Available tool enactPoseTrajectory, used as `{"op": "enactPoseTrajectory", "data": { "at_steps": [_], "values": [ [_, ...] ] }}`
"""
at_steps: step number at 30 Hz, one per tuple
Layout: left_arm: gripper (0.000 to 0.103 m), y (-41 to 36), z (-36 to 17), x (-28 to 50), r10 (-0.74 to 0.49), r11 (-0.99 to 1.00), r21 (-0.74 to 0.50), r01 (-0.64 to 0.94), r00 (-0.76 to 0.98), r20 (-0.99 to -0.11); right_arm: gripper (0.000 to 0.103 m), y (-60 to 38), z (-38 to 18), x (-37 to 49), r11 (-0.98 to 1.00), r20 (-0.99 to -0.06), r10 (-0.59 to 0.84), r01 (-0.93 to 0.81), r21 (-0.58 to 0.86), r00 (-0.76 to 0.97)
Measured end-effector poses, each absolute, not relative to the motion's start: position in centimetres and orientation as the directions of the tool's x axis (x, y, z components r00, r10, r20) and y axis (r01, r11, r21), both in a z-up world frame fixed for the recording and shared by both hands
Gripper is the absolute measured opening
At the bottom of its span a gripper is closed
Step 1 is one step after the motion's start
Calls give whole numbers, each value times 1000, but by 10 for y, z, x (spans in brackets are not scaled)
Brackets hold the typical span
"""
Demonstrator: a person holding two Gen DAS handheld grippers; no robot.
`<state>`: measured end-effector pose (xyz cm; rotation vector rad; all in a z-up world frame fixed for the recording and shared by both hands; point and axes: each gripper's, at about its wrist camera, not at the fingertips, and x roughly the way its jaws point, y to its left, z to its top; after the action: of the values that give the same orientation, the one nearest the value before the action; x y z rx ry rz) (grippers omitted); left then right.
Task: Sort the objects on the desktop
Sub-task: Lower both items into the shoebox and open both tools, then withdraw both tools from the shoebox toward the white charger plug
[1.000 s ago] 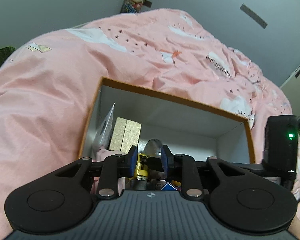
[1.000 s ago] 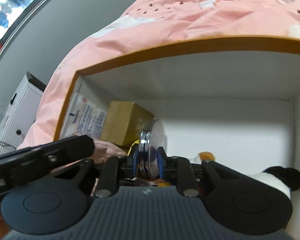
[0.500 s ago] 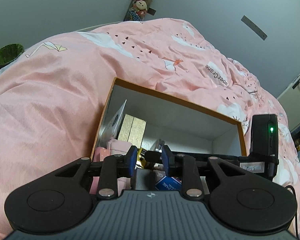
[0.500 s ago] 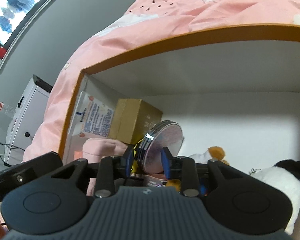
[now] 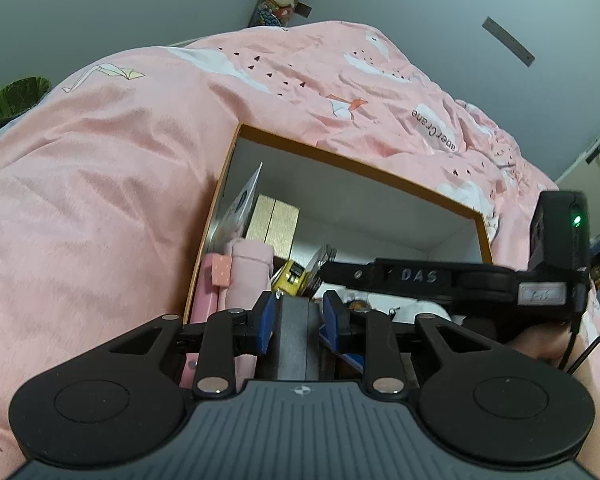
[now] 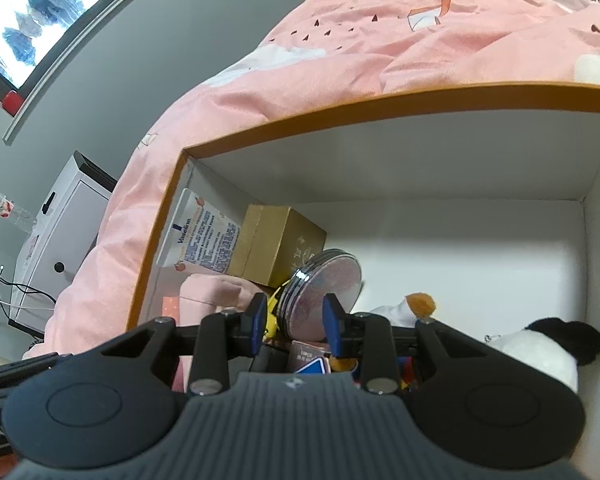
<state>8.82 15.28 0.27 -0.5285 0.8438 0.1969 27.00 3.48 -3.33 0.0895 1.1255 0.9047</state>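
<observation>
The left gripper [image 5: 299,322] pinches a dark grey block [image 5: 294,336] at lower centre, above the box [image 5: 352,164] on the pink bed [image 5: 100,184]. The right gripper [image 6: 295,322] has its jaws spread, free of the round tin [image 6: 324,294] leaning mid-frame inside the box.

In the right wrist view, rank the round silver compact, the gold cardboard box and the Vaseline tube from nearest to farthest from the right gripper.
1. Round silver compact: just beyond the open right gripper, leaning on the box.
2. Gold cardboard box: behind the compact, slightly left.
3. Vaseline tube: farthest, against the left wall of the orange-rimmed box.
</observation>
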Motion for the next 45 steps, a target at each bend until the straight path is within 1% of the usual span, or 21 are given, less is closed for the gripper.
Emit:
{"op": "enactPoseTrajectory", "data": {
  "at_steps": [6,9,14,17,19,23,25,29,31,35,37,39,42,45],
  "values": [
    [29,137,8,78,-35,892,-312,-327,639,-769,33,22,-13,249,631,-720,676,-627,457,157],
    [29,122,14,71,-10,923,-249,-292,630,-777,33,7,6,227,602,-688,702,-672,432,187],
    [29,89,14,59,-69,978,-174,-119,602,-795,33,-25,29,183,547,-646,738,-735,401,196],
    [29,73,12,55,-94,992,-127,-16,580,-809,33,-46,29,159,546,-648,736,-738,397,196],
    [30,64,10,55,-103,994,-102,32,562,-821,33,-59,23,146,568,-670,713,-732,377,208],
    [30,53,5,50,-82,996,-57,63,544,-835,33,-77,-7,127,660,-764,602,-682,314,231],
    [29,49,-2,48,-91,996,-64,69,522,-848,33,-81,-26,122,699,-806,553,-645,310,211],
    [29,35,-16,44,-107,990,-51,133,458,-882,33,-80,-53,105,736,-867,454,-635,235,206],
    [29,28,-19,40,-101,985,-29,169,438,-893,37,-80,-60,103,739,-882,430,-636,222,191],
    [30,21,-25,31,-87,979,-3,202,407,-909,40,-86,-69,102,752,-895,411,-618,227,172],
    [30,19,-28,28,-68,976,20,215,392,-918,47,-88,-73,102,751,-903,402,-620,228,155],
    [30,17,-31,26,-49,972,44,233,380,-924,51,-87,-75,99,741,-906,401,-630,231,140],
    [30,11,-34,24,-35,963,69,259,378,-925,52,-84,-81,98,740,-918,375,-638,213,129],
    [31,8,-36,23,-41,961,67,269,376,-926,53,-83,-89,102,734,-920,380,-636,240,92]
  ]
}}
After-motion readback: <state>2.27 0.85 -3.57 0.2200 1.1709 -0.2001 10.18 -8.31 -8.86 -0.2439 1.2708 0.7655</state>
